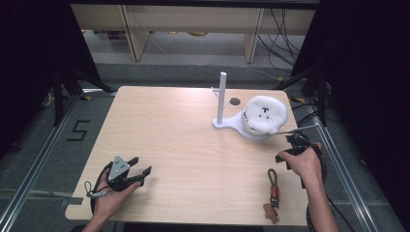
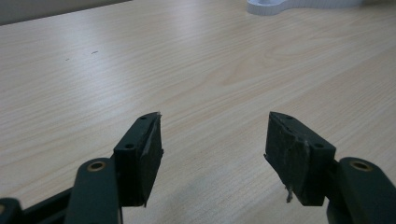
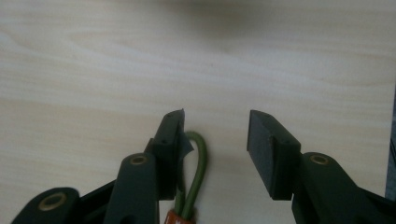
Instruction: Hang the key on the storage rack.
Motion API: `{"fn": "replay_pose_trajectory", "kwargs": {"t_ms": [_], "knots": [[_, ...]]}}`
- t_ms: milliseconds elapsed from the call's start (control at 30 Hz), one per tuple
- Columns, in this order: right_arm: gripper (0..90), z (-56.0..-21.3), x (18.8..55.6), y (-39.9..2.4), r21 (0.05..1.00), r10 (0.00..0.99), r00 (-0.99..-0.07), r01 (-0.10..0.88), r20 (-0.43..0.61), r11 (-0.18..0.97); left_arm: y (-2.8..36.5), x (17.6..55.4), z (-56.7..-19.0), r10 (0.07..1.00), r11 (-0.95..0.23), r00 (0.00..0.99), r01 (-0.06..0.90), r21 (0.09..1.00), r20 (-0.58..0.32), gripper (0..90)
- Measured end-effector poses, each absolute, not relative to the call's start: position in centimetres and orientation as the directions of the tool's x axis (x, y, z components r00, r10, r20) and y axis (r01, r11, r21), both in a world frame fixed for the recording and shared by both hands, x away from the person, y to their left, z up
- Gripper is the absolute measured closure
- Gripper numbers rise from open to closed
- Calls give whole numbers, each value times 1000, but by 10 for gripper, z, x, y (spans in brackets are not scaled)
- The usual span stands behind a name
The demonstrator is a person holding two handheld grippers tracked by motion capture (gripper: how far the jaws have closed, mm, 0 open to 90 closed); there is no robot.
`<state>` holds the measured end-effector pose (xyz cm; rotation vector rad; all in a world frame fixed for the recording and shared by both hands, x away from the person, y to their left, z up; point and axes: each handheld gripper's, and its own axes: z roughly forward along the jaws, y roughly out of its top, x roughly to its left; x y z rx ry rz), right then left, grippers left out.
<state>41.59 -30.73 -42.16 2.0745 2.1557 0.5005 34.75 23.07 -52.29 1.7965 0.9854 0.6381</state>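
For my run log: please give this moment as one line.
left gripper: open, nothing between jaws | right gripper: open over green loop | keychain: on table

The pale wood-grain table [image 1: 193,140] had a smooth, matt laminate look with a soft sheen. At its far right, the white plastic stand with an upright post [image 1: 223,104] looked smooth, and the white round plush cap [image 1: 265,114] on it looked soft and fuzzy. The left gripper [image 2: 215,140] carried matt black plastic jaws with worn, ragged rubber pads. Beside the right gripper [image 3: 215,144] lay a green cord loop [image 3: 200,163], smooth and faintly glossy.
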Motion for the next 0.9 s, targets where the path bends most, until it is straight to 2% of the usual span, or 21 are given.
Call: {"fn": "replay_pose_trajectory", "kwargs": {"t_ms": [33, 67, 100, 167, 200, 233, 433, 500, 533, 600, 800, 867, 900], "knots": [[580, -422, 413, -302, 277, 987, -17, 960, 159, -28, 231, 347, -523, 843, -219, 539, 344, 913, -1, 355], [584, -427, 410, -305, 284, 988, -88, 958, 125, 49, 231, 348, -523, 843, -221, 538, 344, 913, 1, 355], [584, -427, 410, -305, 284, 988, -88, 958, 125, 49, 230, 347, -522, 844, -227, 536, 350, 909, 4, 355], [589, -431, 406, -303, 241, 990, -63, 970, 130, 30, 230, 348, -523, 840, -235, 543, 348, 908, 10, 355], [590, -431, 402, -297, 215, 988, -1, 976, 154, -32, 229, 348, -523, 840, -236, 543, 345, 908, 12, 357], [591, -434, 401, -301, 221, 990, -57, 975, 131, 27, 229, 348, -523, 838, -237, 545, 345, 908, 12, 357], [606, -450, 388, -295, 154, 988, -59, 987, 144, 37, 229, 346, -523, 835, -230, 551, 335, 914, 8, 356], [618, -452, 385, -289, 114, 986, -16, 993, 167, -4, 229, 345, -523, 834, -237, 552, 333, 913, 15, 357], [626, -456, 385, -291, 159, 986, -80, 986, 146, 57, 228, 346, -523, 833, -239, 553, 331, 913, 18, 358], [637, -459, 384, -291, 163, 983, -109, 983, 145, 85, 229, 345, -523, 835, -239, 549, 336, 911, 17, 357], [648, -458, 375, -292, 140, 985, -95, 987, 146, 75, 228, 345, -523, 835, -245, 550, 336, 910, 22, 358], [648, -457, 371, -287, 93, 987, -28, 996, 161, 13, 227, 346, -523, 835, -243, 549, 335, 910, 21, 358], [647, -457, 371, -289, 79, 987, -57, 996, 151, 46, 227, 345, -523, 835, -243, 550, 335, 910, 21, 358]]}}
